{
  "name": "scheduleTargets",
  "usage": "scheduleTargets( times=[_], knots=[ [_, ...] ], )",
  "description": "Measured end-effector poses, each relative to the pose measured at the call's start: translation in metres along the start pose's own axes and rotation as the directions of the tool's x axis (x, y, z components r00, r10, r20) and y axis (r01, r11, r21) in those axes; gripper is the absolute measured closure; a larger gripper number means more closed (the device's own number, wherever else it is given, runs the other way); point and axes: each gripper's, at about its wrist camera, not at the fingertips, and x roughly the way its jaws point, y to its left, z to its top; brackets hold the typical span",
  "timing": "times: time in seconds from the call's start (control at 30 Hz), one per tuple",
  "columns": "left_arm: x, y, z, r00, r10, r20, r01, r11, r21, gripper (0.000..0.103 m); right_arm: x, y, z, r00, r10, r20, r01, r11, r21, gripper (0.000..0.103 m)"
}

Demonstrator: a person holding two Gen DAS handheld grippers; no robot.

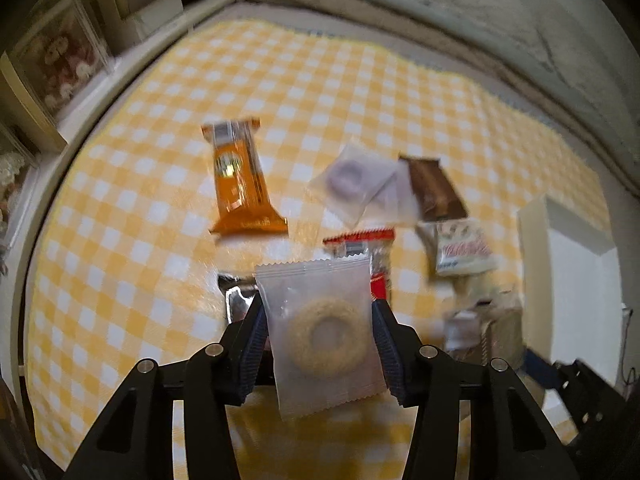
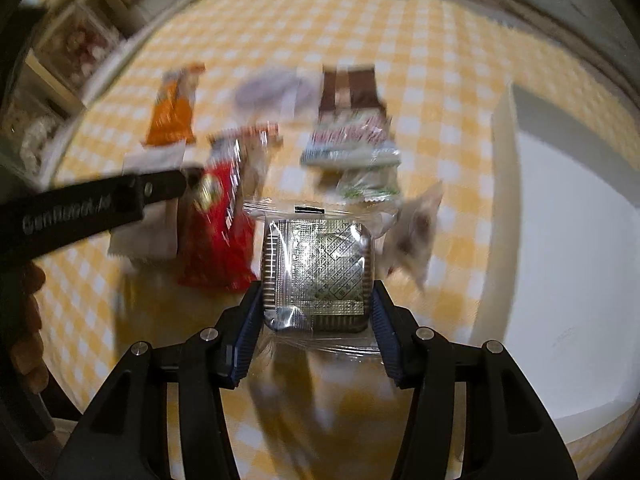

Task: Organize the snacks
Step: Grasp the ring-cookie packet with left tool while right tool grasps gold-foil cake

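Observation:
My left gripper (image 1: 320, 336) is shut on a clear packet holding a pale ring-shaped biscuit (image 1: 328, 334), lifted above the yellow checked cloth (image 1: 132, 264). My right gripper (image 2: 316, 300) is shut on a clear-wrapped square silver-patterned snack (image 2: 318, 276), also held off the table. Loose snacks lie on the cloth: an orange packet (image 1: 242, 184), a clear packet with a purple ring (image 1: 352, 182), a brown bar (image 1: 434, 190), a red packet (image 2: 218, 236) and a white printed packet (image 2: 350, 142). The left gripper's black arm (image 2: 92, 210) crosses the left side of the right wrist view.
A white box (image 2: 572, 248) stands at the right of the table, seen also in the left wrist view as a white box (image 1: 572, 280). Shelves with packaged goods (image 1: 60, 60) line the far left. A grey wall (image 1: 440, 8) runs behind the table.

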Motion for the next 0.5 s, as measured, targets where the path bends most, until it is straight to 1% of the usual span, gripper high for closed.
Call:
scheduleTargets(
  times=[0.13, 0.27, 0.37, 0.5],
  knots=[
    [-0.025, 0.007, -0.007, 0.999, -0.025, 0.048, 0.025, 1.0, 0.003, 0.053, -0.029, 0.0, 0.01, 0.994, -0.004, 0.106, 0.004, 1.0, -0.003, 0.05],
    [-0.052, 0.011, -0.014, 0.993, -0.046, 0.107, 0.045, 0.999, 0.011, 0.053, -0.053, -0.001, 0.011, 0.983, -0.008, 0.181, 0.009, 1.0, -0.003, 0.05],
    [-0.077, 0.014, -0.022, 0.983, -0.056, 0.173, 0.051, 0.998, 0.034, 0.053, -0.072, -0.001, 0.01, 0.971, -0.028, 0.236, 0.032, 0.999, -0.012, 0.05],
    [-0.105, 0.014, -0.037, 0.969, -0.079, 0.236, 0.068, 0.996, 0.053, 0.053, -0.092, -0.006, 0.007, 0.954, -0.041, 0.296, 0.04, 0.999, 0.008, 0.05]
  ],
)
